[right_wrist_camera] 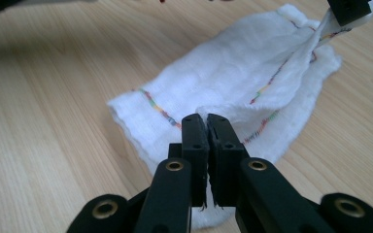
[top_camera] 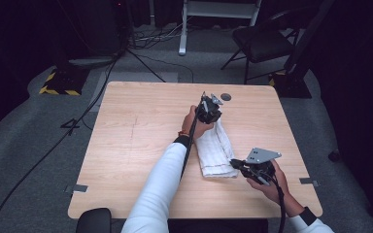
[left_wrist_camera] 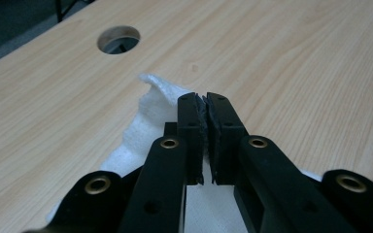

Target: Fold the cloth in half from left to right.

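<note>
White cloth (right_wrist_camera: 223, 82) – folded, rumpled, thin multicoloured stitched stripes, wooden table (top_camera: 131, 145)

Light wooden table (top_camera: 141, 145) on grey carpet, round cable hole (top_camera: 226, 97) near its far edge. Beyond the table: black folding chair (top_camera: 262, 43) to the far right, white frame leg (top_camera: 182, 29) straight behind, yellow-and-black striped base (top_camera: 58, 83) to the far left. Black cable (top_camera: 53, 145) trailing across the floor left of the table. Grey tape tabs (top_camera: 79, 188) at the table's near corners.
</note>
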A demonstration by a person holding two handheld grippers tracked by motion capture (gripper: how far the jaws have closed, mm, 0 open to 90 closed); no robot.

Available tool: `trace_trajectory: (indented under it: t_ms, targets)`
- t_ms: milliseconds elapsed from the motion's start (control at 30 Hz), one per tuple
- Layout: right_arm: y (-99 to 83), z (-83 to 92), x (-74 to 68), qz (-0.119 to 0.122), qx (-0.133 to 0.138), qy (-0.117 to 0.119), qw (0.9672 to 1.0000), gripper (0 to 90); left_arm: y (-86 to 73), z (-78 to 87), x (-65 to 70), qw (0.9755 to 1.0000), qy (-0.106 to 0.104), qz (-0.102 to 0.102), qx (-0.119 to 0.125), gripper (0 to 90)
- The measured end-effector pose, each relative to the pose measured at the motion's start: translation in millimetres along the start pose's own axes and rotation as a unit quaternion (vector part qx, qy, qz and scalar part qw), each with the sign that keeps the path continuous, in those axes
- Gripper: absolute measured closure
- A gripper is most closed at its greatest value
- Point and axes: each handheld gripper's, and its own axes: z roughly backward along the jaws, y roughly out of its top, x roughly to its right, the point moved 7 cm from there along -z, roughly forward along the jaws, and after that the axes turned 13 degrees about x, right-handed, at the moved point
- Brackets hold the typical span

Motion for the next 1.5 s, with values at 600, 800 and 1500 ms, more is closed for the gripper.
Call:
trace_trajectory:
  t_ms: [600,800,1500]
  targets:
    - [-28.6,1.9,37.0,-0.037,-0.028,-0.042,0.998,51.1,-38.1,83.0,33.3,0.9985,-0.048,-0.026,-0.004,25.4]
    - [-32.5,-15.9,48.0,-0.031,-0.04,-0.036,0.9981,46.6,-74.7,92.0,60.7,0.9946,-0.086,-0.038,-0.044,24.8]
    - [-44.4,-39.7,38.8,-0.042,-0.077,0.015,0.9961,50.1,-112.0,107.5,76.2,0.9919,-0.088,-0.05,-0.077,27.5]
